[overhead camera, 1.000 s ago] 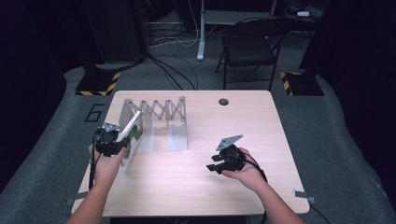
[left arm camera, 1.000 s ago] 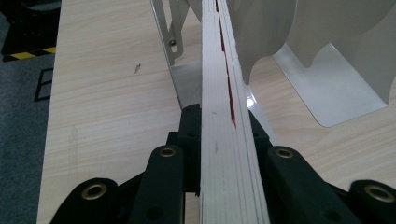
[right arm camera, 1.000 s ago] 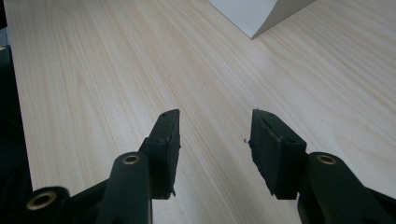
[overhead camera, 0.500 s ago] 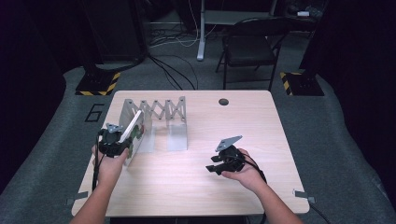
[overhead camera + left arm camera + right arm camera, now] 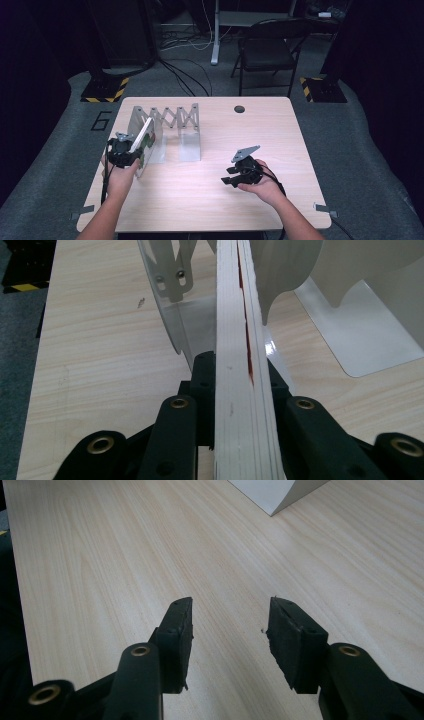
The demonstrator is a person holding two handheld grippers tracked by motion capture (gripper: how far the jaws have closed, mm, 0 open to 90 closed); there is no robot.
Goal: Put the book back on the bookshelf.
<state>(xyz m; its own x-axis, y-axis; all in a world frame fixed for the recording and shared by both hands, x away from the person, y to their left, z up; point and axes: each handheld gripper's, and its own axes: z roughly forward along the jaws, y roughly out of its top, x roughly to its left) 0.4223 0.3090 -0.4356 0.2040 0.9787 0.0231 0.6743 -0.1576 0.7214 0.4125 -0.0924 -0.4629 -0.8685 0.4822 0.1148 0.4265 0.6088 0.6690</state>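
Note:
A thin book (image 5: 143, 141) with white page edges and a red and green cover stands on edge in my left gripper (image 5: 125, 152). That gripper is shut on it at the left end of a grey metal accordion rack (image 5: 172, 120). In the left gripper view the black jaws clamp both faces of the book (image 5: 235, 330), which points in between two of the rack's dividers (image 5: 172, 275). My right gripper (image 5: 234, 176) rests low over the bare table at the right. Its pads (image 5: 179, 630) stand apart with nothing between them.
The light wooden table (image 5: 210, 210) has a round cable hole (image 5: 239, 109) near its far edge. A corner of the rack's white base plate (image 5: 275, 492) lies ahead of the right gripper. A black chair (image 5: 267, 50) stands beyond the table.
The left gripper with the book has edged slightly right, toward the rack. The right gripper has stayed where it was.

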